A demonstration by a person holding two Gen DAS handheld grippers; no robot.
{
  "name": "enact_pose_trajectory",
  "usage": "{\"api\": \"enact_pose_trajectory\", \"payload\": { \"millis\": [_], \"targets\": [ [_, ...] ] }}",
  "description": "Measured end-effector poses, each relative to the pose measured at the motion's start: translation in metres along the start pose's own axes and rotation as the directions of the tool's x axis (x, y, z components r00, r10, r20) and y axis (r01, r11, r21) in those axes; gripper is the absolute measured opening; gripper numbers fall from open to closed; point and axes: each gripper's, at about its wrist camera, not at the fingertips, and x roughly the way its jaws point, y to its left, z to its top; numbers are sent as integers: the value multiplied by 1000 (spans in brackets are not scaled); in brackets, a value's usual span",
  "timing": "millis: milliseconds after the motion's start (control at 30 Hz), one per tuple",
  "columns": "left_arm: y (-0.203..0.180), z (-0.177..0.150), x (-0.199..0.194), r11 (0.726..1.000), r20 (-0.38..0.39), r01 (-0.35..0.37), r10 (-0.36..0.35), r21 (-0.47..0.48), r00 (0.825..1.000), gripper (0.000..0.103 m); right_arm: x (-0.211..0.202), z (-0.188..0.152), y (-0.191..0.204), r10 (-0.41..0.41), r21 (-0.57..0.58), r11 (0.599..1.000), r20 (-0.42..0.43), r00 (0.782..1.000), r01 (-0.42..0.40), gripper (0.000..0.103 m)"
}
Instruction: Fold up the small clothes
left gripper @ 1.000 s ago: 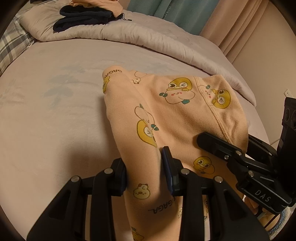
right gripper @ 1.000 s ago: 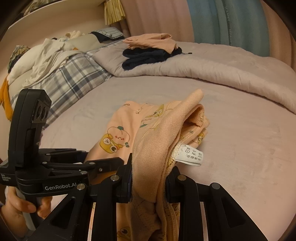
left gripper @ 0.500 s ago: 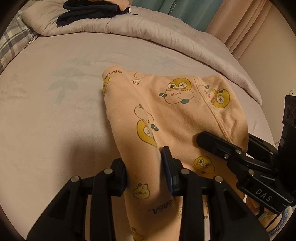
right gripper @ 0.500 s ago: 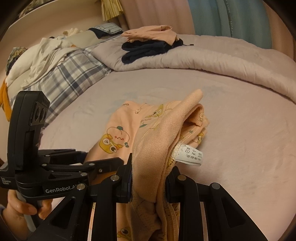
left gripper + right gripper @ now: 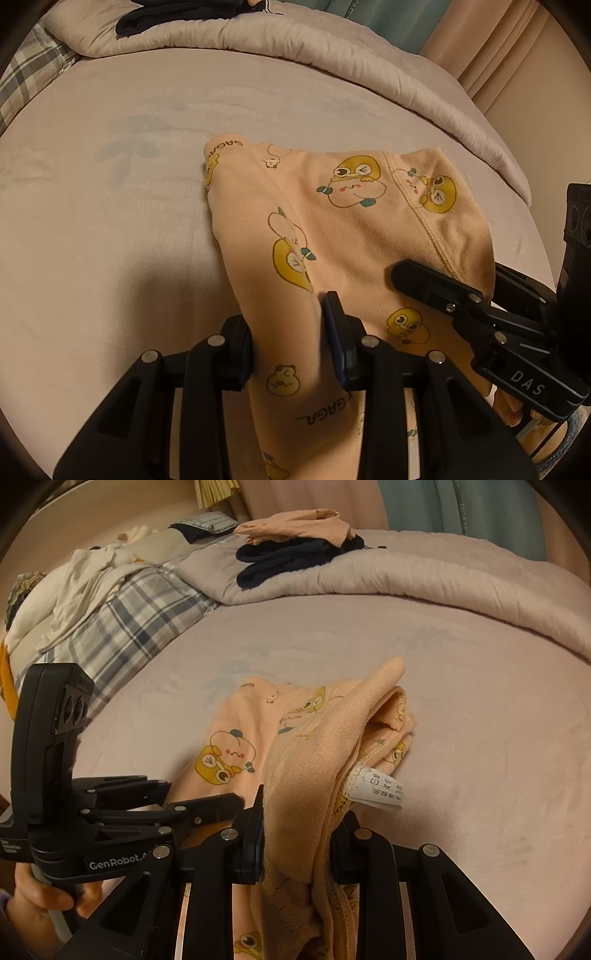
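Left-wrist view, item one: our left gripper (image 5: 288, 332), jaws clamped on a bunched fold of the peach cartoon-print garment (image 5: 354, 221). Cloth runs forward from the pads and drapes onto the lilac bedsheet (image 5: 110, 221) ahead of us; its far cuff lies on the sheet, printed lettering showing.

Item two: our right gripper (image 5: 299, 834), jaws pinched on the ribbed waistband edge of the same garment, just beside the left tool. White care label (image 5: 376, 786) hangs out to the right of the pads. A folded-over hump of fabric rises directly ahead of the fingers.

Item three, beyond both tools: rolled quilt (image 5: 406, 576) across the far side, carrying a dark navy garment (image 5: 288, 559) with a peach folded piece (image 5: 295, 526) on top. Plaid bedding (image 5: 122, 627) lies far left. A hand (image 5: 44, 893) grips the left tool's handle.

Risks, as we judge them:
- Both grips hold thick bunches, not single edges; layers may slip free unevenly on lowering.
- The hump ahead of the right tool may collapse crooked, leaving a skewed fold.
- Tools sit close together; their fingers may foul one another.
- The label may end trapped outside the fold.
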Motion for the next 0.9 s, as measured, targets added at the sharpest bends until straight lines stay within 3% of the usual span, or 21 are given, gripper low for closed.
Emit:
{"api": "enact_pose_trajectory", "payload": {
  "millis": [667, 900],
  "targets": [
    [0, -1, 4, 1000, -1, -11, 11, 11, 1000, 39, 10, -10, -28, 25, 139, 990, -46, 999, -19, 28],
    [4, -2, 6, 1000, -6, -21, 21, -1, 1000, 48, 12, -14, -33, 28, 170, 985, -60, 998, -17, 29]
  ]
}}
